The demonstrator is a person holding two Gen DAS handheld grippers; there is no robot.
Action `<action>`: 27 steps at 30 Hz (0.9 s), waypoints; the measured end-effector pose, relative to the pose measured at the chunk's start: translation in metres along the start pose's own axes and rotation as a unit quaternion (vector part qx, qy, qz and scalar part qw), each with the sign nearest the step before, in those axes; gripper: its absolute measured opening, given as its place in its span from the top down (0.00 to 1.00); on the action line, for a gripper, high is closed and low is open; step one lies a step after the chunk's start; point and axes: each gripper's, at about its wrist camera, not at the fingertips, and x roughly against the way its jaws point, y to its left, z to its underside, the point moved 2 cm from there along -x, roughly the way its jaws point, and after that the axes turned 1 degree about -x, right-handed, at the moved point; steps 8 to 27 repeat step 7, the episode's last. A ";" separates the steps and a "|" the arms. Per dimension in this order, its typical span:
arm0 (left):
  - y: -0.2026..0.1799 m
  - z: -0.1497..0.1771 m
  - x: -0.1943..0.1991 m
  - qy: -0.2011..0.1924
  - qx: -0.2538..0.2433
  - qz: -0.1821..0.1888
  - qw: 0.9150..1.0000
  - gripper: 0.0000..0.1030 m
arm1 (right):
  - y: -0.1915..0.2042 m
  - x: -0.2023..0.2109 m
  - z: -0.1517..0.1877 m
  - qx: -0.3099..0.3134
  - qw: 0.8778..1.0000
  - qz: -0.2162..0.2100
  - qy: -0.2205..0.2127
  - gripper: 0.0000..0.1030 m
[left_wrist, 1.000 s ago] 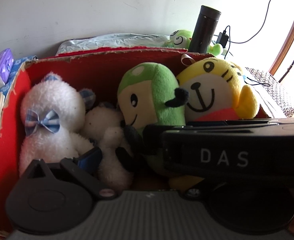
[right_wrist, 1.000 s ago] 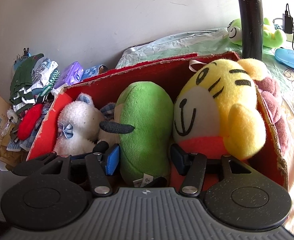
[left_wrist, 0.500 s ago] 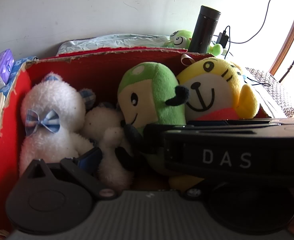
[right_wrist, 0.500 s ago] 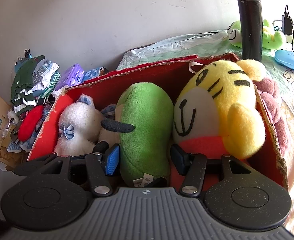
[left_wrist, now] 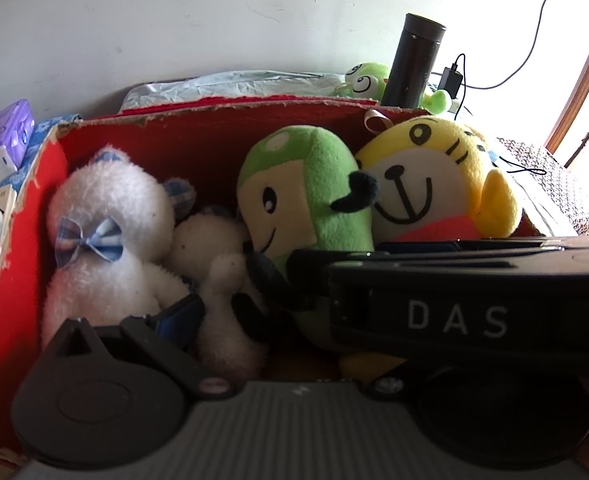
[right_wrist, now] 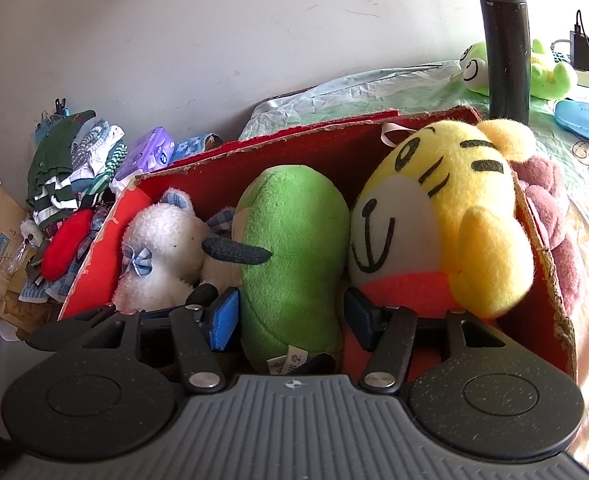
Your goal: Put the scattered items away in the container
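The red cardboard box (right_wrist: 414, 140) was the biggest thing in either view, its torn rim running across the frame and its inside packed with soft toys. At its right end sat the yellow tiger plush (right_wrist: 446, 216), head above the rim and pressed against the box's right wall. Just beside it, touching, stood the green plush (right_wrist: 290, 240), upright in the middle of the box; the left wrist view showed its face and a black limb lying against the tiger's cheek. At the left end sat the white bear plush (left_wrist: 106, 232) with a blue checked bow, and a smaller white plush (left_wrist: 222, 264) was wedged between it and the green one.

The right gripper (right_wrist: 290, 312) reached into the box with its blue-padded fingers (right_wrist: 224, 322) spread to either side of the green plush's lower body — whether the pads pressed it or only flanked it I could not tell. The left gripper (left_wrist: 262, 312) was low at the near side of the box; one finger showed by the white bear, but the body of the other tool, marked DAS, hid the other finger, so its state was unclear.

Behind the box stood a black flask (right_wrist: 506, 44), upright, with a green frog toy (right_wrist: 474, 70) just beside it — both outside the box. A pile of folded clothes (right_wrist: 74, 152) lay well off to the left.
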 end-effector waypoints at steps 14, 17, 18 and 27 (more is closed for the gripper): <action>-0.002 0.001 0.001 0.002 0.007 -0.008 1.000 0.00 | 0.000 0.001 0.001 0.005 1.000 0.000 0.001 0.39; -0.002 0.001 0.001 0.002 0.007 -0.008 1.000 0.00 | 0.000 0.001 0.001 0.005 1.000 0.000 0.001 0.39; -0.002 0.001 0.001 0.002 0.007 -0.008 1.000 0.00 | 0.000 0.001 0.001 0.005 1.000 0.000 0.001 0.39; -0.002 0.001 0.001 0.002 0.007 -0.008 1.000 0.00 | 0.000 0.001 0.001 0.005 1.000 0.000 0.001 0.39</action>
